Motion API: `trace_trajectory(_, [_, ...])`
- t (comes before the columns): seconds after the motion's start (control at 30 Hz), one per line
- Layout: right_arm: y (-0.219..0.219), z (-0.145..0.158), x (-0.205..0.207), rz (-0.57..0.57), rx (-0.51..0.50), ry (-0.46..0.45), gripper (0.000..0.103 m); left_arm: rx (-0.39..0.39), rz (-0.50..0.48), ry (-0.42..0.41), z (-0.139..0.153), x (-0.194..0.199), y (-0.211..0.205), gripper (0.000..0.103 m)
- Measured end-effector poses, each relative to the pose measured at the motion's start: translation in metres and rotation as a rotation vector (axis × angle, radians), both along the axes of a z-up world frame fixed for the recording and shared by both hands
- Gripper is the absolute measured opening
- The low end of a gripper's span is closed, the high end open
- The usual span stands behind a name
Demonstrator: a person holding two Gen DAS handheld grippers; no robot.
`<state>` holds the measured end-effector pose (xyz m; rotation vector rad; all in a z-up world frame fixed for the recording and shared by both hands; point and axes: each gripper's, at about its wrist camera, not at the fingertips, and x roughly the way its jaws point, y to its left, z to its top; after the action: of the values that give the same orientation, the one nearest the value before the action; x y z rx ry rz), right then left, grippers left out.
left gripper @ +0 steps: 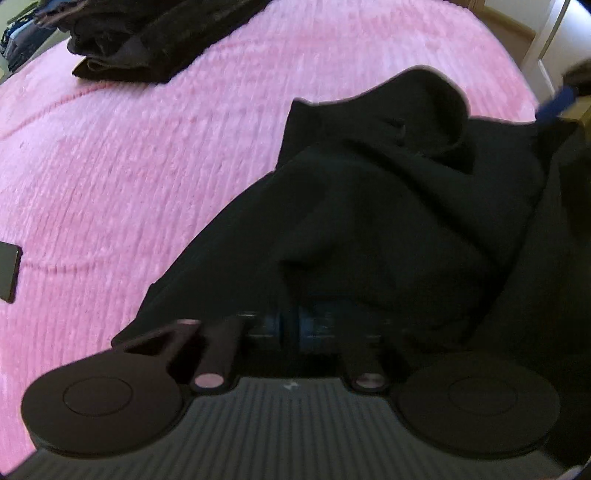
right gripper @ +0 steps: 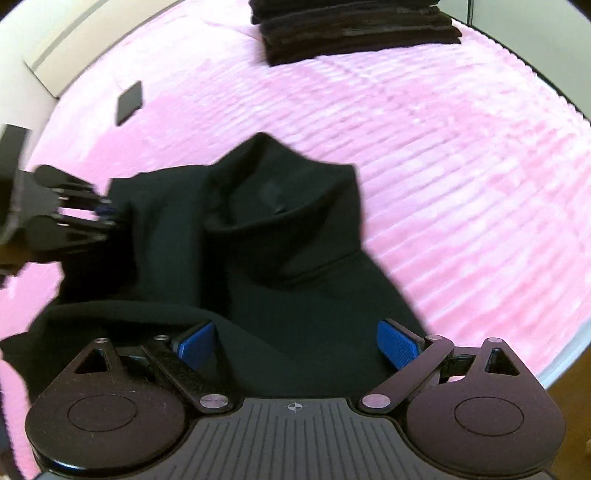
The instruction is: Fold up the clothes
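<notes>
While the black garment point(right gripper: 280, 236) lies bunched on the pink bedspread point(right gripper: 461, 177), left gripper point(left gripper: 291, 328) looks clamped on its near edge, pads almost closed with cloth draped over them. Right gripper point(right gripper: 295, 343) is wide open, blue pads point(right gripper: 397, 341) straddling the fabric, gripping nothing; probably lining up a second pinch. Folded dark stack point(right gripper: 354, 29) sits well apart at far edge, likely the drop-off.

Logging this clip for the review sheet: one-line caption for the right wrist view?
Right tongs open over a crumpled black garment on a pink bedspread, left tongs gripping its far edge.
</notes>
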<state>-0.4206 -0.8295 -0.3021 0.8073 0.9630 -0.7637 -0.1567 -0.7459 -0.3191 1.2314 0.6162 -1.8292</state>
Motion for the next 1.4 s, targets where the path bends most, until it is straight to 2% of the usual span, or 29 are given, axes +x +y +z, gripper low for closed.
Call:
trace_trajectory(0.07, [-0.015,-0.008,0.009,0.062,-0.061,0.01,0.096,0.001,0.021,-0.011,0.005,0.005,-0.002,0.005])
trace_trajectory(0.1, [-0.023,-0.012,0.014,0.084,-0.078,0.004,0.096,-0.015,0.062,-0.001,0.017,0.015,0.0,0.005])
trace_trajectory(0.23, [-0.048,-0.034,0.04,0.126,-0.086,0.002,0.095,-0.124,0.391,0.034,0.081,0.103,0.019,0.004])
trace_trajectory(0.27, [-0.05,-0.039,0.05,0.145,-0.079,0.021,0.076,-0.151,0.481,0.026,0.096,0.13,0.029,0.004])
trace_trajectory(0.3, [-0.053,-0.043,0.061,0.165,-0.069,0.044,0.048,-0.169,0.552,0.017,0.106,0.153,0.039,0.004])
trace_trajectory(0.33, [-0.056,-0.041,0.07,0.173,-0.077,0.057,0.009,-0.178,0.613,0.02,0.116,0.176,0.051,0.004])
trace_trajectory(0.37, [-0.059,-0.036,0.078,0.175,-0.092,0.065,0.003,-0.186,0.662,0.029,0.124,0.195,0.064,0.004])
trace_trajectory(0.43, [-0.058,-0.004,0.096,0.196,-0.13,-0.013,0.003,-0.217,0.743,0.013,0.141,0.222,0.098,0.004])
trace_trajectory(0.57, [-0.045,0.095,0.158,0.361,-0.313,-0.159,0.003,-0.308,0.927,-0.031,0.185,0.245,0.166,0.004])
trace_trajectory(0.67, [-0.047,0.148,0.216,0.476,-0.425,-0.248,0.003,-0.393,1.053,-0.077,0.223,0.264,0.212,0.004])
trace_trajectory(0.77, [-0.054,0.167,0.288,0.535,-0.532,-0.313,0.005,-0.481,1.173,-0.106,0.242,0.293,0.238,0.006])
trace_trajectory(0.8, [-0.057,0.166,0.311,0.541,-0.542,-0.326,0.013,-0.48,1.214,-0.106,0.238,0.306,0.242,0.009])
trace_trajectory(0.83, [-0.057,0.161,0.328,0.526,-0.538,-0.322,0.064,-0.47,1.255,-0.104,0.231,0.32,0.244,0.014])
trace_trajectory(0.87, [-0.056,0.156,0.342,0.503,-0.53,-0.312,0.098,-0.435,1.289,-0.109,0.22,0.328,0.245,0.017])
trace_trajectory(0.9, [-0.054,0.15,0.356,0.48,-0.522,-0.302,0.098,-0.392,1.32,-0.116,0.208,0.335,0.247,0.018])
trace_trajectory(0.93, [-0.05,0.145,0.361,0.469,-0.488,-0.311,0.098,-0.348,1.351,-0.122,0.196,0.342,0.248,0.026])
trace_trajectory(1.07, [-0.002,0.104,0.348,0.438,-0.273,-0.315,0.098,-0.285,1.317,-0.081,0.156,0.318,0.265,0.043])
trace_trajectory(1.17, [0.033,0.055,0.331,0.344,-0.047,-0.302,0.098,-0.198,1.249,-0.013,0.115,0.29,0.272,0.043])
trace_trajectory(1.23, [0.052,0.025,0.324,0.282,0.08,-0.298,0.098,-0.157,1.16,0.026,0.089,0.271,0.274,0.046])
trace_trajectory(1.3, [0.069,0.006,0.32,0.253,0.147,-0.304,0.098,-0.128,1.067,0.045,0.064,0.254,0.271,0.048])
trace_trajectory(1.4, [0.087,-0.006,0.326,0.275,0.176,-0.327,0.098,-0.105,0.971,0.092,0.034,0.238,0.263,0.051])
